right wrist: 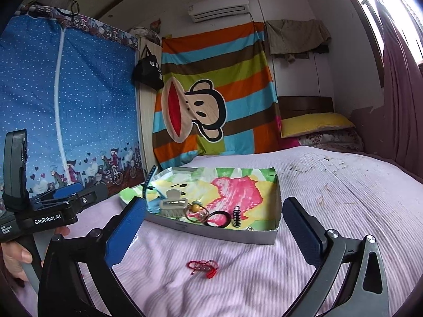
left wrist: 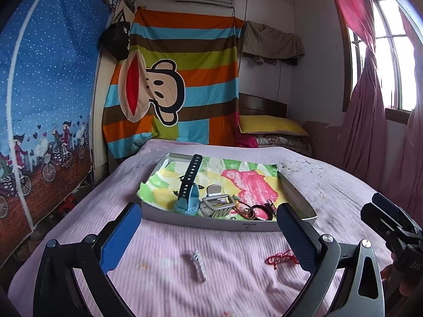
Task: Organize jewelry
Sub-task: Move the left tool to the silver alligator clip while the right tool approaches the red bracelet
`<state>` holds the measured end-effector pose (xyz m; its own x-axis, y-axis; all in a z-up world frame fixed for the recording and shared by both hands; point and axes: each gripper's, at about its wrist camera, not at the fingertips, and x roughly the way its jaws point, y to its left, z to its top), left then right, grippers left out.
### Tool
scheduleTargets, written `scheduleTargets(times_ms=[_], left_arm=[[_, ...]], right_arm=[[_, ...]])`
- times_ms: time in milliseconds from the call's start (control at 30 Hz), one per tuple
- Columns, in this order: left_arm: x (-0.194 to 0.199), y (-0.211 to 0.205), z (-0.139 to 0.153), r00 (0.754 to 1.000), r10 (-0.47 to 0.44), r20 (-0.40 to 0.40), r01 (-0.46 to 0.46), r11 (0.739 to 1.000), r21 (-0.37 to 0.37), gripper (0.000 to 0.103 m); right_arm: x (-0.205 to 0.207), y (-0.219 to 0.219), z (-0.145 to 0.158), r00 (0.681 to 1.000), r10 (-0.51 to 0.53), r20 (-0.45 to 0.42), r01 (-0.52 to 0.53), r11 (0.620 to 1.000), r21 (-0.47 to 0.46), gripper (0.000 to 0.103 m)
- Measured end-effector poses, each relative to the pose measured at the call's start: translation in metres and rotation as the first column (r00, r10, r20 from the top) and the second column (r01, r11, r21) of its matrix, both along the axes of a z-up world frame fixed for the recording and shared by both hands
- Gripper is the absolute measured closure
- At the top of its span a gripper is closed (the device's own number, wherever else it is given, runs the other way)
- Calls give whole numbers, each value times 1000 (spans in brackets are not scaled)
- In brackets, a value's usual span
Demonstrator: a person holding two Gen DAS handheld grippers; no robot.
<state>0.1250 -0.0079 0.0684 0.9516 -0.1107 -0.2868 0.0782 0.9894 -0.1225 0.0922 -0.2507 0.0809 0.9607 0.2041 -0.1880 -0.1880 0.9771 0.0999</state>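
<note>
Blue pads line the fingers of both claws, and both stand wide apart with nothing between them. The left gripper (left wrist: 208, 233) hovers above the near part of the pink bedspread (left wrist: 330, 185), pointing slightly down toward the box; under its span lies a small pearly hair clip (left wrist: 198, 265) on the cloth. A red string bracelet (right wrist: 202, 266) lies just beside the left gripper's right finger and under the span of the right gripper (right wrist: 214, 233), which hangs to the right of the left one, aimed much the same way. A person's hand (right wrist: 15, 260) grips the left tool's handle at the edge of the right wrist view.

Beyond both claws, toward the middle of the bed, sits a shallow white box (left wrist: 201, 223) lined with a bright patterned cloth (left wrist: 246, 182). Along the box's near edge are gathered a blue watch (left wrist: 189, 198) with its dark strap leaning up over the left wall, a grey claw hair clip (left wrist: 218, 204), a ring with a yellow bead (right wrist: 197, 211), a black hair tie (right wrist: 218, 219) and a dark spiral piece (right wrist: 236, 216). The far half of the lining is bare.

At the far edge of the bed lies a yellow pillow (left wrist: 269, 125), with a striped monkey sheet (left wrist: 179, 79) hung behind.
</note>
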Motion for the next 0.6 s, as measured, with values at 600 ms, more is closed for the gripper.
scheduleTargets(times_ms=[600], left_arm=[[-12, 14, -26, 997, 11, -76, -8, 999, 47, 0]], right_arm=[[-16, 15, -27, 999, 13, -32, -14, 1000, -23, 1]])
